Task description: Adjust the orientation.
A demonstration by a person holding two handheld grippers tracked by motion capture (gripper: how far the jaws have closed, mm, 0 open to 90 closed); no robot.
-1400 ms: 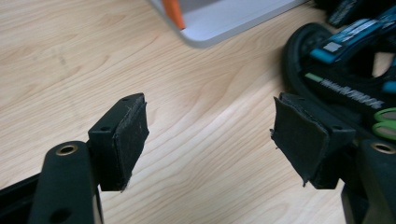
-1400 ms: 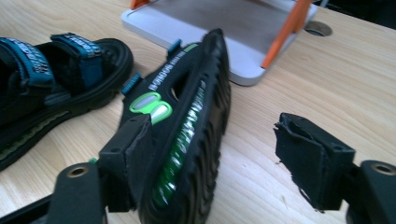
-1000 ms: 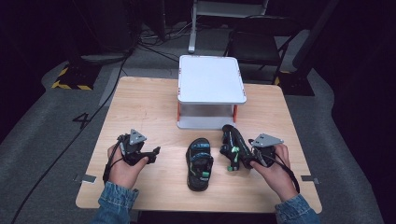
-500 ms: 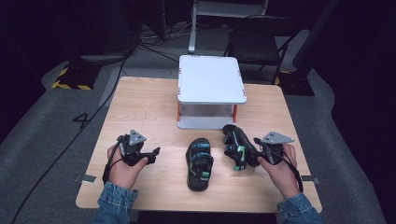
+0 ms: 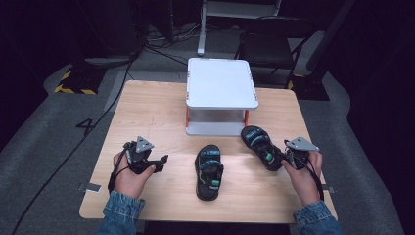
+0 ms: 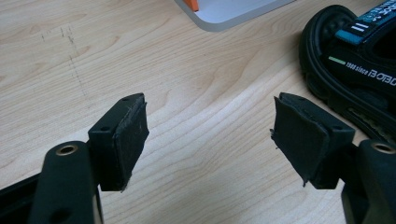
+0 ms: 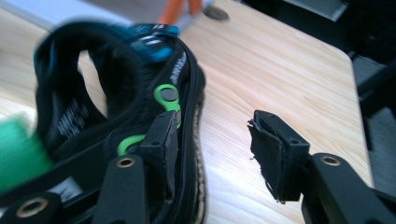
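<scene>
Two black sandals with blue straps and green details lie on the wooden table (image 5: 151, 112). One sandal (image 5: 209, 169) lies at the middle front; its side shows in the left gripper view (image 6: 355, 60). My left gripper (image 5: 161, 160) rests to its left, open and with nothing between the pads (image 6: 210, 135). The other sandal (image 5: 257, 141) lies slanted at the right. My right gripper (image 5: 283, 159) is at its near end. Its jaws have just been closing and straddle the sandal's side (image 7: 187, 79): one pad is inside the sandal, the other stands apart from it over bare wood (image 7: 212, 140).
A white two-level stand (image 5: 220, 83) with orange legs sits at the table's back middle, its base just behind both sandals (image 6: 224, 9). A black chair (image 5: 266, 49) and cables lie on the floor beyond the table.
My right hand has moved to the right, and the right sandal has shifted and swung that way with it. The left hand and the middle sandal have stayed put.
</scene>
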